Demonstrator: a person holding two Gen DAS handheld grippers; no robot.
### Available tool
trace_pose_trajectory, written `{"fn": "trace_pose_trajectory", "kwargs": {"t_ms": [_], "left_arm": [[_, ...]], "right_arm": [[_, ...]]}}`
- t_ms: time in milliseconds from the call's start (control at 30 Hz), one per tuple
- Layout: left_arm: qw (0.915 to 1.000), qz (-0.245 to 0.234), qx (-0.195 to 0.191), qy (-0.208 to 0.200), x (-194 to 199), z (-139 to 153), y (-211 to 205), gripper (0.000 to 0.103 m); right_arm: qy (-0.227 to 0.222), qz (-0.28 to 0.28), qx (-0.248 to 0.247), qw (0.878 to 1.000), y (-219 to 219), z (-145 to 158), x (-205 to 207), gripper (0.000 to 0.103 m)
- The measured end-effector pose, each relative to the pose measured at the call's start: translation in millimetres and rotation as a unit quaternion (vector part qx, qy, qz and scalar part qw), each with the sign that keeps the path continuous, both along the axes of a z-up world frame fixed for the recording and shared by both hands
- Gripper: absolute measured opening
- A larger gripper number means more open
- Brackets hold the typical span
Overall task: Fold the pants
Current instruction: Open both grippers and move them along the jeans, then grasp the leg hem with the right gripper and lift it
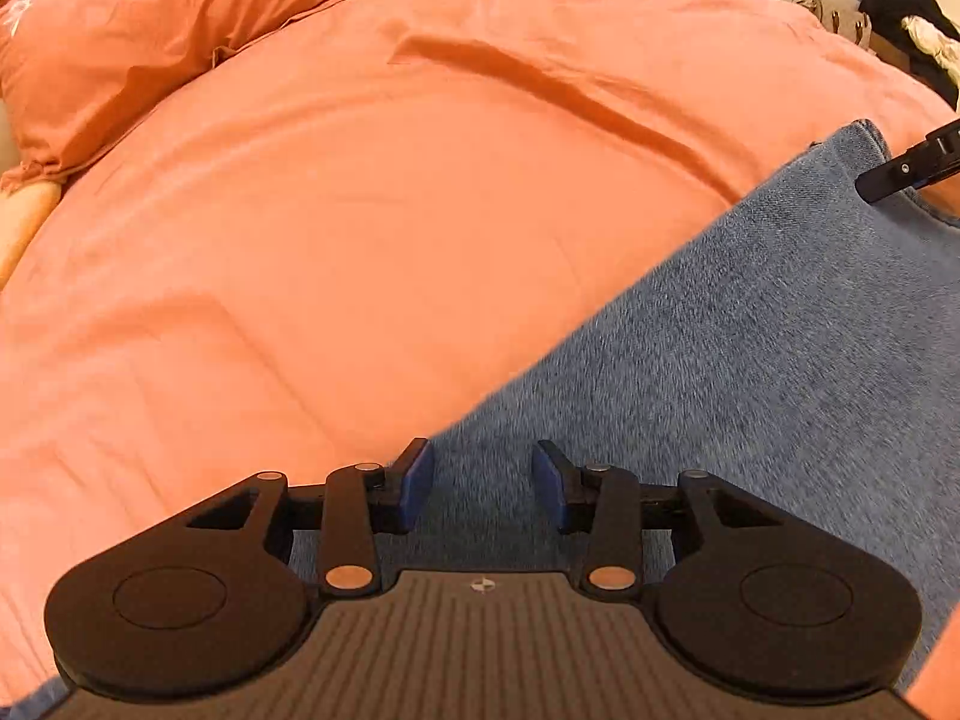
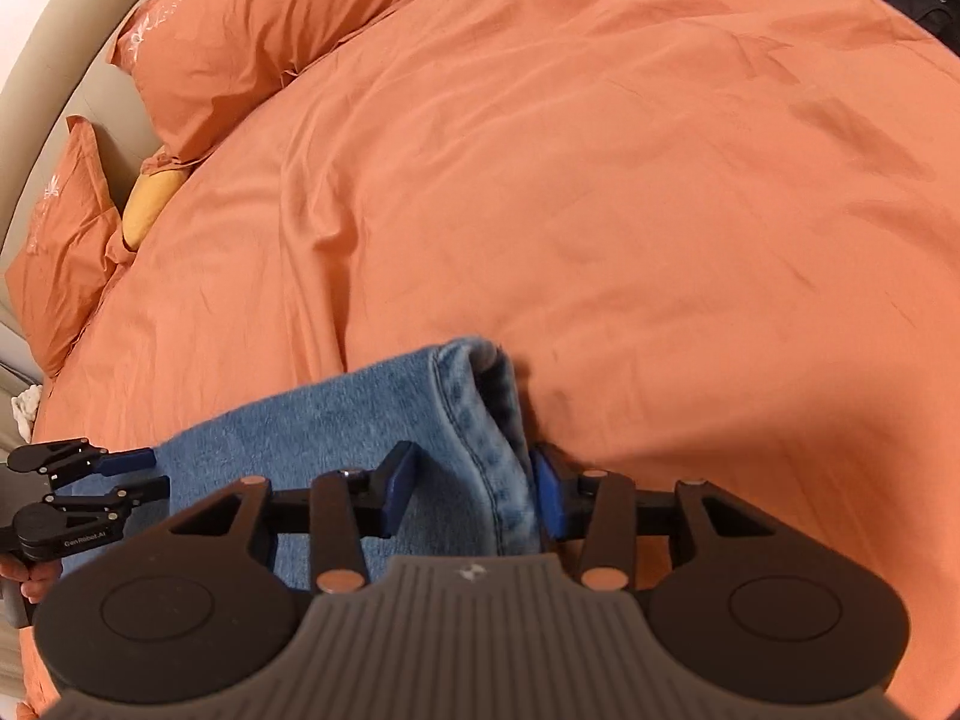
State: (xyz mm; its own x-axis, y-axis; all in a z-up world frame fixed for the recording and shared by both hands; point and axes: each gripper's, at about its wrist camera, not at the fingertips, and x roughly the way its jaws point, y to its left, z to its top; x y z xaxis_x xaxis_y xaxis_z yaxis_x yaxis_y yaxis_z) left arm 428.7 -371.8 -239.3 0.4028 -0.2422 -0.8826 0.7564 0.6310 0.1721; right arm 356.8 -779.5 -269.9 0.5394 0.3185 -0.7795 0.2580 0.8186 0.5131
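Blue denim pants (image 1: 750, 372) lie flat on an orange bed cover (image 1: 336, 228). My left gripper (image 1: 483, 489) is open and hovers over the denim near its left edge, holding nothing. In the right wrist view the pants (image 2: 336, 420) end in a hemmed edge (image 2: 480, 414) that runs between the jaws of my right gripper (image 2: 474, 495), which stand open around the hem. The right gripper's finger also shows at the far right of the left wrist view (image 1: 906, 165). The left gripper shows at the left of the right wrist view (image 2: 120, 474), open.
Orange pillows (image 2: 270, 18) lie at the head of the bed by a beige headboard (image 2: 54, 60). A yellow cushion (image 2: 150, 204) sits beside them. Dark clothes (image 1: 900, 6) are piled past the bed's far side.
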Motion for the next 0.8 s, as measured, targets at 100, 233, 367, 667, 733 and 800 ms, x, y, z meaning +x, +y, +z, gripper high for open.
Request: {"fn": "trace_pose_trajectory", "kwargs": {"t_ms": [100, 233, 367, 667, 733, 800], "left_arm": [[1.0000, 0.005, -0.006, 0.000, 4.8, -0.3, 0.6, 0.052], [0.9999, 0.006, -0.007, -0.009, 0.9, 4.6, 2.4, 0.051], [0.9991, -0.028, -0.010, -0.031, -24.0, 23.4, 2.2, 0.030], [0.9766, -0.211, 0.021, -0.038, -117.0, 31.6, 20.1, 0.021], [0.9740, -0.222, 0.036, -0.028, -129.2, 20.3, 22.4, 0.019], [0.9752, -0.217, 0.040, -0.015, -134.0, 8.4, 25.0, 0.017]], "right_arm": [[-0.001, 0.003, -0.012, 1.000, 4.0, 2.4, 1.8, 0.029], [-0.012, 0.004, -0.035, 0.999, 8.3, 26.7, -5.3, 0.012], [-0.028, 0.013, -0.057, 0.998, 17.8, 67.6, -17.1, 0.008], [-0.048, 0.043, -0.105, 0.992, 63.8, 159.0, -30.3, 0.007], [-0.058, 0.052, -0.115, 0.990, 77.2, 174.4, -33.0, 0.007], [-0.061, 0.052, -0.120, 0.990, 88.0, 187.0, -35.0, 0.006]]}}
